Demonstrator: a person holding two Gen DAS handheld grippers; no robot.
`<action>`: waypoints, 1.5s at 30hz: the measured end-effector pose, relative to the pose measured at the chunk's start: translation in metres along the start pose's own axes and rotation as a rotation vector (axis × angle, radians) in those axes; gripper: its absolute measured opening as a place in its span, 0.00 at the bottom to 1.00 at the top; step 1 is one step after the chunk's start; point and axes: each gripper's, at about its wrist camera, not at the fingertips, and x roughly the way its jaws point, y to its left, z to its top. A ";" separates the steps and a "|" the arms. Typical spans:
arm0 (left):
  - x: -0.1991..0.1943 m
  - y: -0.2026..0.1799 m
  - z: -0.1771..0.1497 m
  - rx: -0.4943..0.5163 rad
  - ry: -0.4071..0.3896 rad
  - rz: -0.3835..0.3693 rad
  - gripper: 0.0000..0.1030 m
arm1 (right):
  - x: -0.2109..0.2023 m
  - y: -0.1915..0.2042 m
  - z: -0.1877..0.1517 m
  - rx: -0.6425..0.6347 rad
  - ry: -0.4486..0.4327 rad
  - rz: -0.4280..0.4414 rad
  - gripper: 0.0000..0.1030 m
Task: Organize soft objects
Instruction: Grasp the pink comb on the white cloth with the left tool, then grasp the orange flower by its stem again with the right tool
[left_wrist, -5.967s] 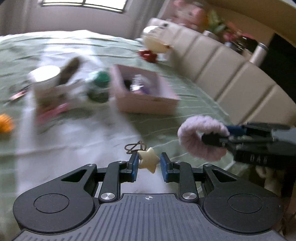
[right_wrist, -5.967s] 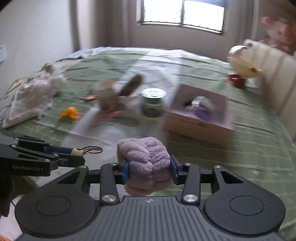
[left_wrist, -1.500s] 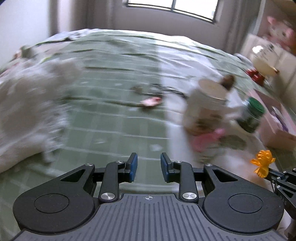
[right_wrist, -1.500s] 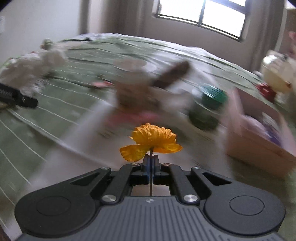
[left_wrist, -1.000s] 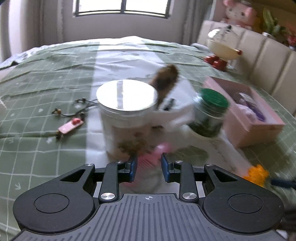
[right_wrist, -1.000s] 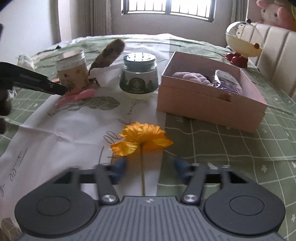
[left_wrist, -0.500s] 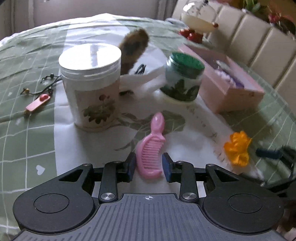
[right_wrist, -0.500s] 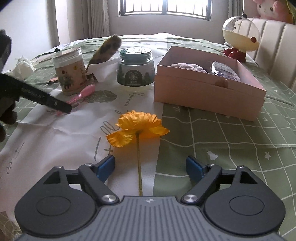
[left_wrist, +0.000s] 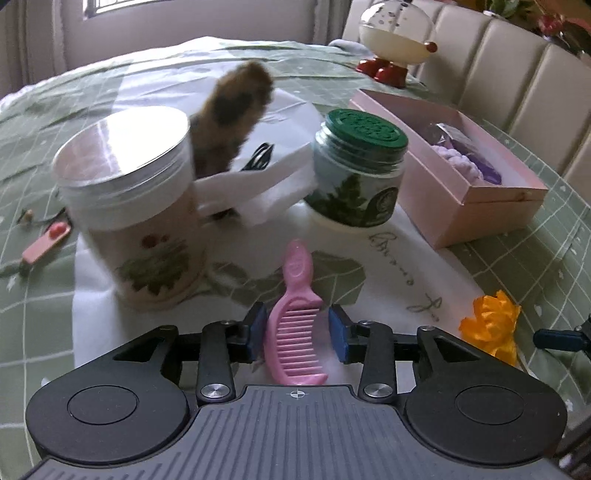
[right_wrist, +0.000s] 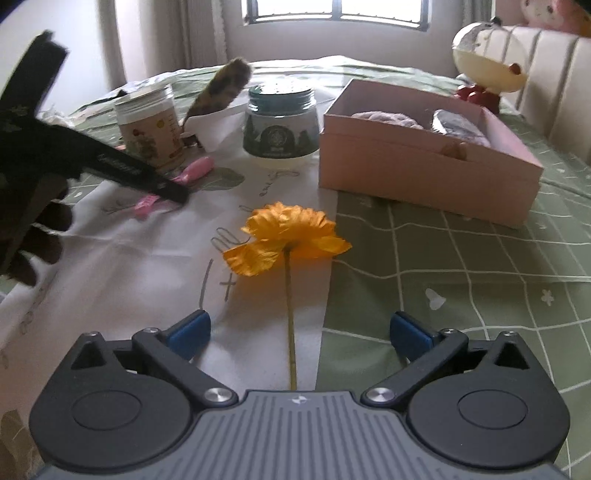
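On the white cloth, the left gripper (left_wrist: 297, 329) straddled the pink comb (left_wrist: 294, 325), jaws opening, pads clear. Closing could skid it. The right gripper (right_wrist: 299, 330) gaped, still widening, over the orange flower (right_wrist: 286, 236).

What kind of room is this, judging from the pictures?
Probably a bedroom or a living room at home: a padded beige backrest, perhaps a headboard or sofa, a window with curtains, a plush toy, and a green checked cloth over the surface.
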 end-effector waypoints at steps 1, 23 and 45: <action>0.000 -0.004 0.000 0.016 -0.004 0.005 0.38 | -0.001 0.000 0.001 -0.014 0.010 0.008 1.00; -0.102 -0.067 -0.090 -0.026 0.073 -0.069 0.28 | -0.072 0.014 0.034 -0.033 -0.003 -0.027 0.02; -0.116 -0.074 -0.093 -0.100 0.054 -0.074 0.28 | -0.003 0.022 0.045 -0.115 0.072 -0.059 0.03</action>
